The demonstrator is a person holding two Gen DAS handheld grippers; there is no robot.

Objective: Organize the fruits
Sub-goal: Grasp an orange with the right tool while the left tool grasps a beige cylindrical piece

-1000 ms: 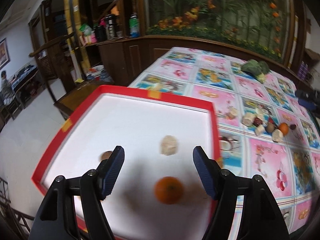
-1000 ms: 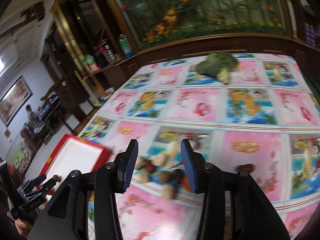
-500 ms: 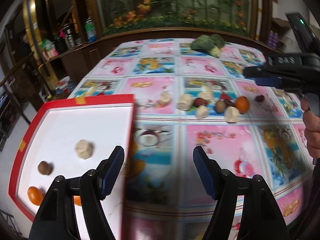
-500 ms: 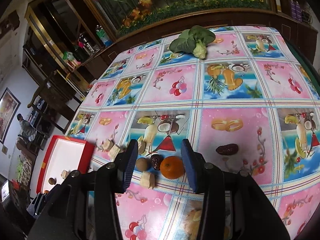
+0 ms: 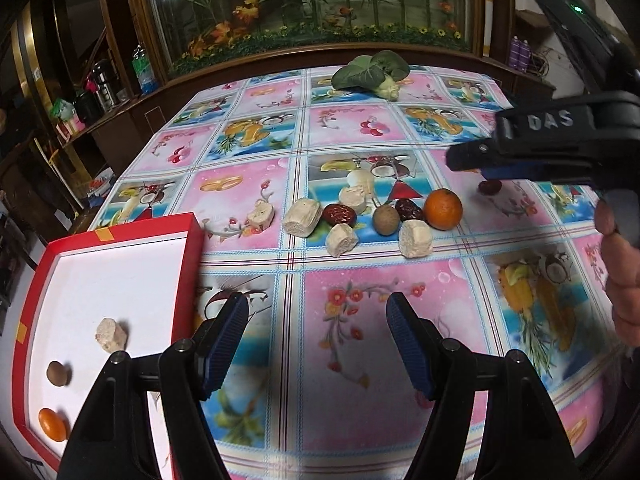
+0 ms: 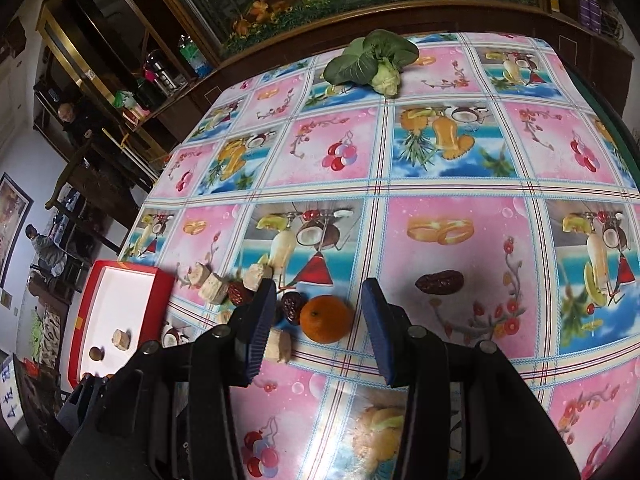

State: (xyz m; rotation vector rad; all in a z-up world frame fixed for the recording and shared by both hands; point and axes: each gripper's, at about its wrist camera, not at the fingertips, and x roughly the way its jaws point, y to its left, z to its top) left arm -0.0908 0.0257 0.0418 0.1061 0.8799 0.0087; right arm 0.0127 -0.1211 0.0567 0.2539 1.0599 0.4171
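Note:
A red-rimmed white tray (image 5: 188, 276) sits at the table's left edge and holds a pale chunk (image 5: 111, 334), a brown longan (image 5: 57, 373) and a small orange (image 5: 52, 423). A cluster lies mid-table: an orange (image 5: 443, 208), red dates (image 5: 339, 215), a longan (image 5: 386, 220) and several pale chunks (image 5: 302, 222). My left gripper (image 5: 316, 344) is open and empty, above the cloth right of the tray. My right gripper (image 6: 318, 332) is open, just above the orange (image 6: 326, 318), which lies between its fingers. A lone date (image 6: 439, 282) lies to the right.
A leafy green vegetable (image 5: 370, 72) lies at the table's far end. A fruit-print cloth (image 6: 460, 168) covers the table. A dark wooden cabinet with bottles and a flower mural stand behind. The tray also shows in the right wrist view (image 6: 84, 308).
My left gripper has swung right, off the tray, and now faces the fruit cluster. My right gripper has moved in and down over the orange.

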